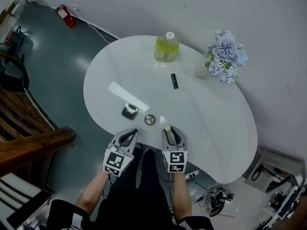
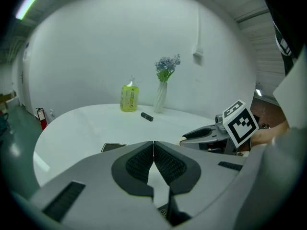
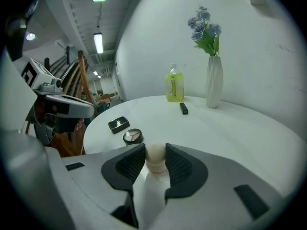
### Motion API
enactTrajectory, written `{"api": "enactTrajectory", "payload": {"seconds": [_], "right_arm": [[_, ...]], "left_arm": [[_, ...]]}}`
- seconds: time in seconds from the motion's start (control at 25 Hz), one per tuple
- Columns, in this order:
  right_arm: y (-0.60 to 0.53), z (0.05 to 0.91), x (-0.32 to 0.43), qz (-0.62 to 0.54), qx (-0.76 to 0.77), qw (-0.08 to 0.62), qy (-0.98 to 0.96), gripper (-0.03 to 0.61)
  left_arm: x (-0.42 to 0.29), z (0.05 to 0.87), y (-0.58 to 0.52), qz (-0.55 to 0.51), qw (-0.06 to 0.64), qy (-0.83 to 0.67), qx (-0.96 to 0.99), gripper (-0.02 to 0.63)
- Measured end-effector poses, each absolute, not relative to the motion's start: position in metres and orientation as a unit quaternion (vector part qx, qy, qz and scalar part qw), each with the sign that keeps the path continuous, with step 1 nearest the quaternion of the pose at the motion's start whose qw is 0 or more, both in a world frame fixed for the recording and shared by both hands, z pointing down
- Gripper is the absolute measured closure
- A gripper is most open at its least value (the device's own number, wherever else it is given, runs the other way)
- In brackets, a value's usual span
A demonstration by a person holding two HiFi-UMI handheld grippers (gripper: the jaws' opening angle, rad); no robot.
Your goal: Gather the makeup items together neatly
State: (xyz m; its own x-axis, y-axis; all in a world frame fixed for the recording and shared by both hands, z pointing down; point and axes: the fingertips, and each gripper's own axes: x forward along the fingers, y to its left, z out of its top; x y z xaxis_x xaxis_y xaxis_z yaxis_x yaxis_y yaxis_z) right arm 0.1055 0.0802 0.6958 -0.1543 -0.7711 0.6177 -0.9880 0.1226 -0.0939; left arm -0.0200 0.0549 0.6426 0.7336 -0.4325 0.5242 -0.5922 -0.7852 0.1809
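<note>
My right gripper (image 3: 155,161) is shut on a beige, egg-shaped makeup sponge (image 3: 155,157), held just over the near edge of the white table (image 1: 211,123). In the head view the sponge (image 1: 167,127) shows at the tip of the right gripper (image 1: 168,130). My left gripper (image 2: 153,150) is shut with nothing in it, and it hovers at the table's near edge beside the right one. Ahead lie a round compact (image 1: 149,120) and a square black compact (image 1: 129,111). A black lipstick (image 1: 174,80) lies farther back, mid-table.
A yellow bottle (image 1: 166,47) stands at the far edge of the table. A white vase of blue flowers (image 1: 225,56) stands at the far right. A wooden stair (image 1: 29,138) lies left of the table, and cables and gear (image 1: 216,195) are on the floor at the lower right.
</note>
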Motion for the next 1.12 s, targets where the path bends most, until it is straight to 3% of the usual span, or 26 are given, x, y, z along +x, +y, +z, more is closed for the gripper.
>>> {"api": "enactTrajectory", "payload": {"seconds": [0.56, 1.12], "right_arm": [[0.083, 0.696, 0.102, 0.258, 0.606, 0.215, -0.721, 0.43], [0.074, 0.625, 0.113, 0.22, 0.624, 0.173, -0.73, 0.428]], "left_arm": [[-0.013, 0.639, 0.058, 0.232, 0.171, -0.28, 0.916, 0.594], [-0.007, 0.59, 0.045, 0.208, 0.136, -0.283, 0.926, 0.594]]}}
